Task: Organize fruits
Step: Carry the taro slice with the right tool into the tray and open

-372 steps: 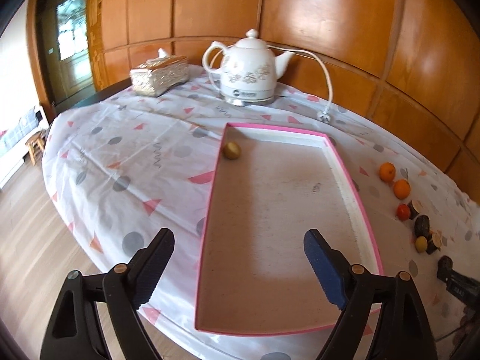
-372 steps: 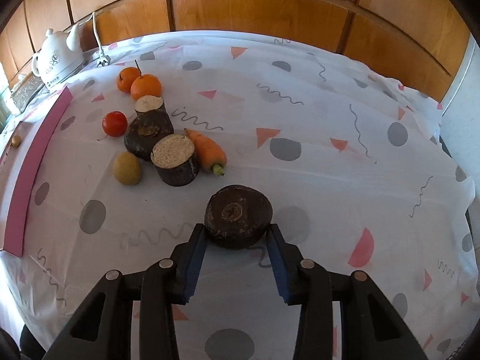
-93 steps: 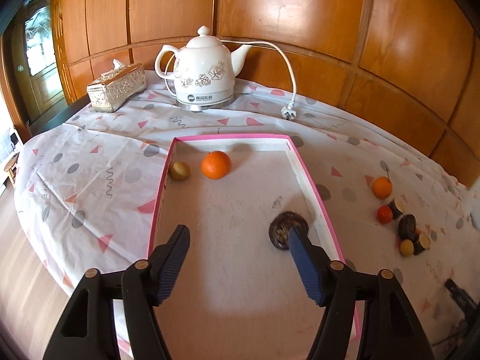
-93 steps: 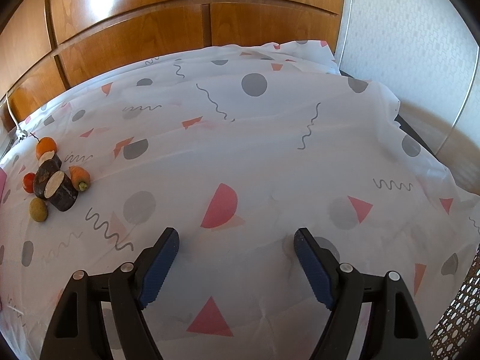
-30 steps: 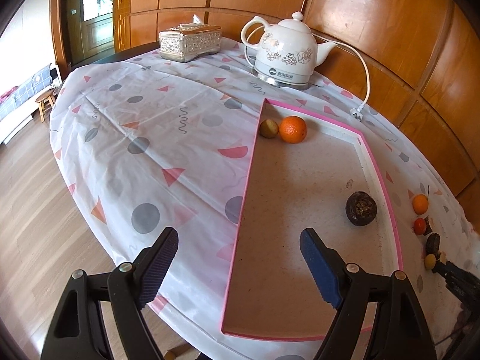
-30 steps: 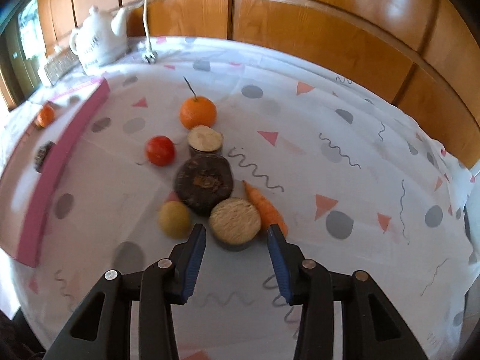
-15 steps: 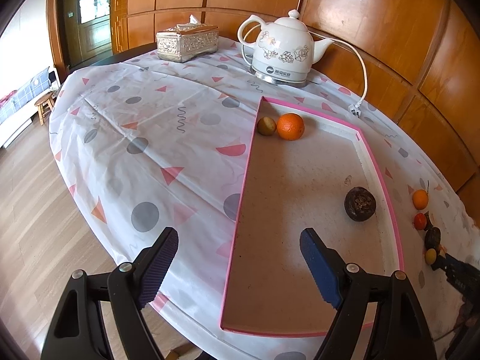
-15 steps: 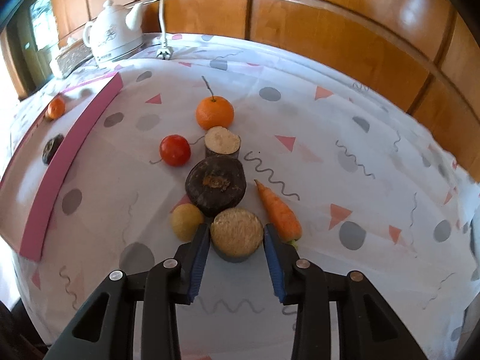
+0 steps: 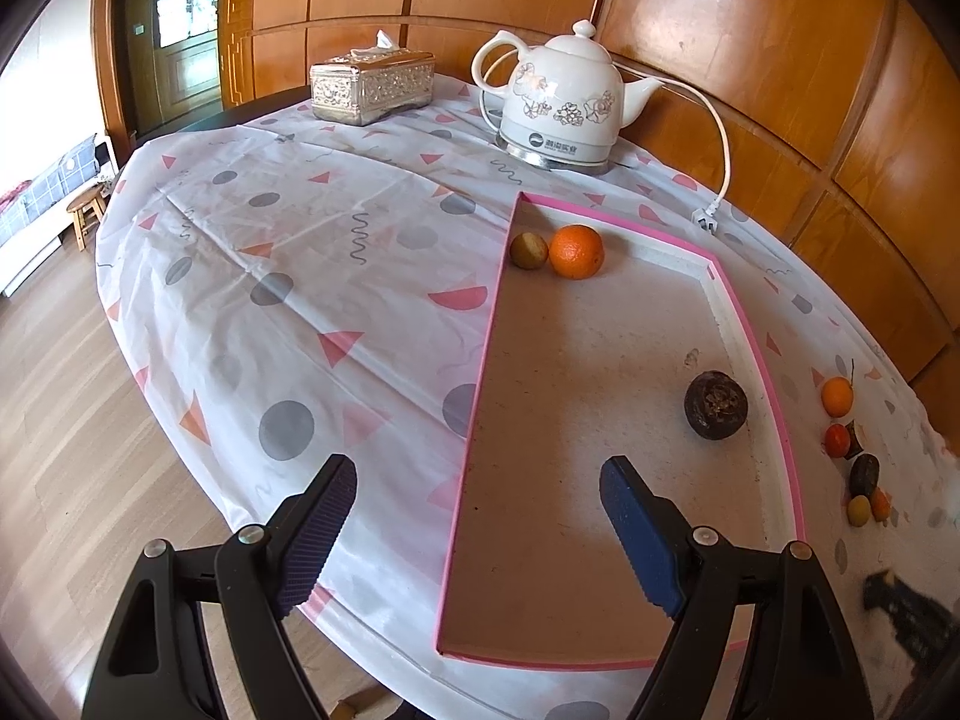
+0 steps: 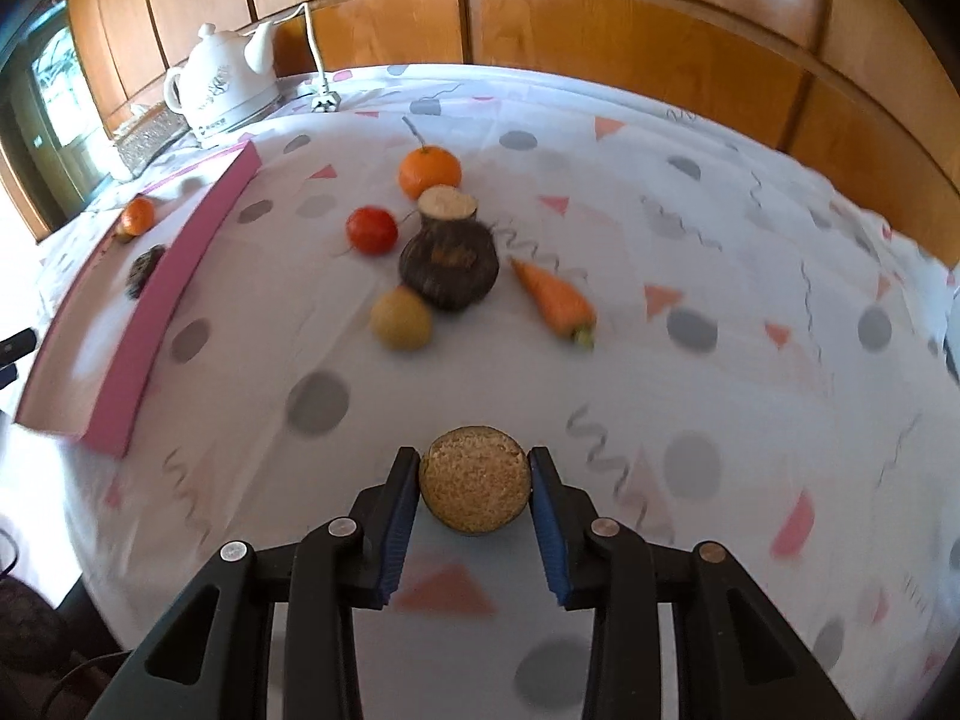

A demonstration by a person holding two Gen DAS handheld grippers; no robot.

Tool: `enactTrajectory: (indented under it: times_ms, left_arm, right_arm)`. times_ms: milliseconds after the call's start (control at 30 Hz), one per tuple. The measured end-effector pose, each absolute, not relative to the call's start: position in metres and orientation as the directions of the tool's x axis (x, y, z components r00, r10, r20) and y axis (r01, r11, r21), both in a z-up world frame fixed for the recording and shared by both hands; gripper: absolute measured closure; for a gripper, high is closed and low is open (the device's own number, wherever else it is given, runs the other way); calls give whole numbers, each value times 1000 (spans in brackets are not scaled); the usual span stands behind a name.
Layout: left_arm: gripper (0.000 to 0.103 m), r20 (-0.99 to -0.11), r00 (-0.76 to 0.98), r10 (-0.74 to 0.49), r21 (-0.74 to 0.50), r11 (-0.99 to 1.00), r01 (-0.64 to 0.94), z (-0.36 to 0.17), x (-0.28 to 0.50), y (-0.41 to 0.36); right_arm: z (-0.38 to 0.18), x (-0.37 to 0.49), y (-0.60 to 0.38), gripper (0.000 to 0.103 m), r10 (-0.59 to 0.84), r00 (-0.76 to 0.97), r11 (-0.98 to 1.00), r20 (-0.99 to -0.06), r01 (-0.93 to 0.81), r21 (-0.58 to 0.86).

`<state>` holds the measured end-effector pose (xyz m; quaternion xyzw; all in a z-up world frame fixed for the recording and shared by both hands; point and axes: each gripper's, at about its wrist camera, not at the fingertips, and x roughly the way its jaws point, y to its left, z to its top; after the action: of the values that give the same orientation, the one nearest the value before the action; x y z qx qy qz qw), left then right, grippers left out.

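Spanning the near edge of the table, the left gripper [image 9: 474, 510] hangs released, its ribbed blue pads spread wide with nothing between them; one finger sits over the patterned tablecloth [image 9: 288, 276], the other over the pink-rimmed tray [image 9: 480, 372]. At the tray's far left corner a small yellow-brown fruit [image 9: 528, 250] touches a large orange [image 9: 576, 251]. Farther right, near the tray's right rim, rests a dark round fruit [image 9: 716, 404]. Behind the tray stand a silver tissue box [image 9: 372, 86] and a white floral kettle [image 9: 561, 109], whose cord trails to a loose plug [image 9: 705, 221]. Beyond the right rim, small fruits lie in a line on the cloth.

In the right wrist view, the same tray's pink wall [image 10: 162, 294] runs along the left. At centre a cluster lies on the cloth: a stemmed tangerine [image 10: 430, 171] farthest back, a red tomato [image 10: 372, 230], a cut piece with a pale face [image 10: 448, 204] touching a dark whole fruit [image 10: 449, 264], and a yellow fruit [image 10: 401, 318] just beside that. A carrot [image 10: 555, 299] lies to the right, apart from them. Nearer the camera, well apart from the cluster, the right gripper [image 10: 474, 489] is clenched on a halved fruit [image 10: 475, 487], both pads pressed against its dark rind, the pale grainy cut face turned toward the lens.
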<state>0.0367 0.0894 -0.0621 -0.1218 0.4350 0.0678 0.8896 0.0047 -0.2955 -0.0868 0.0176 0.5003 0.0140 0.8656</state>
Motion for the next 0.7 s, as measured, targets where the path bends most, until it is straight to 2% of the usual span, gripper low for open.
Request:
enactTrajectory:
  times_ms: [400,700]
  left_arm:
    - [19,-778,627,27,-188,943,-274,-57,29,105]
    - [19,-773,634,27,-197,940,-280,-56,26,109]
  right_arm:
    - [-88,-6,-272,67,24,503,1000,-864,-26,12]
    - [-59,4,-226,67,175,539,980,-824,-177,93]
